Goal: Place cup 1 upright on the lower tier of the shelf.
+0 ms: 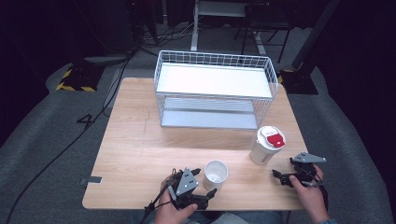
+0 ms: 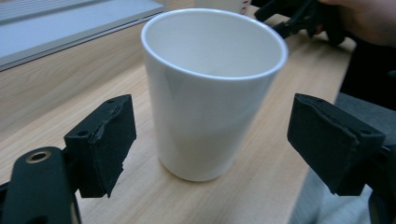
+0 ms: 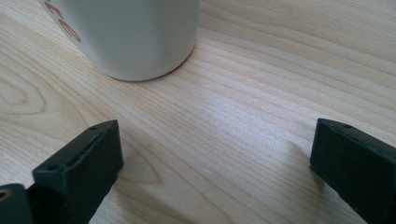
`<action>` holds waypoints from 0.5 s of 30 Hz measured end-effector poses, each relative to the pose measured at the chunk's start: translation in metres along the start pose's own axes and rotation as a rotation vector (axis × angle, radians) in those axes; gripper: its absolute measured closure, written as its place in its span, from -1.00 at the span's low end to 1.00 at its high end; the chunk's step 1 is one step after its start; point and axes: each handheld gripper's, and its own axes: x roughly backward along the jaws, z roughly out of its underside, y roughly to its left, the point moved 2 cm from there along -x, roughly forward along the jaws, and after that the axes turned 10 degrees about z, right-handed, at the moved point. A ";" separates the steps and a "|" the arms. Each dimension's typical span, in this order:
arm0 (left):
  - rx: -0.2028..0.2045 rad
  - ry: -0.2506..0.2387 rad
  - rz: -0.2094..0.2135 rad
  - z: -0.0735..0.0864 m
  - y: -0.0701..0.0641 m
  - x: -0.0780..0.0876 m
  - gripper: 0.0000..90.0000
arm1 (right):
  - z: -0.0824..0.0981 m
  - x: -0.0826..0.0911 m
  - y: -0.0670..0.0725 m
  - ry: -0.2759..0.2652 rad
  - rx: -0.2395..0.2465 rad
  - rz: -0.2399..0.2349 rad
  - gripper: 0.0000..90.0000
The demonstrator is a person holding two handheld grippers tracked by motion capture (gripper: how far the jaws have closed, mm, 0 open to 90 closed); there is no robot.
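At lower centre of the high view, the left tool (image 1: pixel 208 182) flanks the white cup (image 1: pixel 215 174); its own view shows spread pads clear of the cup. The right tool (image 1: pixel 279 176) is spread, empty.

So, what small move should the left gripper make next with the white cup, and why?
Probably ease the left gripper forward a little until its pads flank the plain white handleless cup, then close. In the left gripper view the jaws stand open, wider than the cup, and the cup stands upright on the light wooden table just ahead of the pads, touching neither.
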 end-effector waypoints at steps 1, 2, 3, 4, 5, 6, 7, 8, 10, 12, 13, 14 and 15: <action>0.000 0.000 0.000 0.000 0.000 0.000 -0.64 | 0.000 0.000 0.000 0.000 0.000 0.000 -0.94; 0.010 -0.004 0.003 0.000 0.001 -0.005 -0.65 | 0.000 0.000 0.000 0.000 0.000 -0.001 -0.94; 0.012 -0.005 0.007 0.000 0.001 -0.008 -0.65 | 0.000 0.000 0.000 0.000 0.000 -0.001 -0.94; 0.012 -0.007 0.012 0.000 0.001 -0.011 -0.65 | 0.000 0.000 0.000 0.000 0.000 -0.001 -0.94; 0.015 -0.006 0.015 -0.001 0.001 -0.013 -0.65 | 0.000 0.000 0.000 0.000 0.000 -0.001 -0.94; 0.010 -0.006 0.017 -0.001 0.001 -0.015 -0.65 | 0.000 0.000 0.000 0.000 0.000 0.000 -0.94; 0.009 -0.008 0.020 -0.001 0.001 -0.017 -0.65 | 0.000 0.000 0.000 0.000 0.000 -0.001 -0.94; 0.009 -0.011 0.020 -0.001 0.001 -0.020 -0.65 | 0.000 0.000 0.000 0.000 0.000 -0.001 -0.94; 0.016 -0.008 0.014 0.000 0.003 -0.024 -0.65 | 0.000 0.000 0.000 0.000 0.000 -0.001 -0.94; 0.018 -0.002 0.012 0.000 0.003 -0.027 -0.65 | 0.000 0.000 0.000 0.000 0.000 -0.001 -0.94; 0.019 0.010 0.004 0.001 0.004 -0.032 -0.65 | 0.000 0.000 0.000 0.000 0.000 -0.001 -0.94; 0.019 0.017 0.003 0.002 0.005 -0.034 -0.65 | 0.000 0.000 0.000 0.000 0.000 -0.001 -0.94; 0.019 0.017 0.003 0.002 0.005 -0.034 -0.65 | 0.000 0.000 0.000 0.000 0.000 -0.001 -0.94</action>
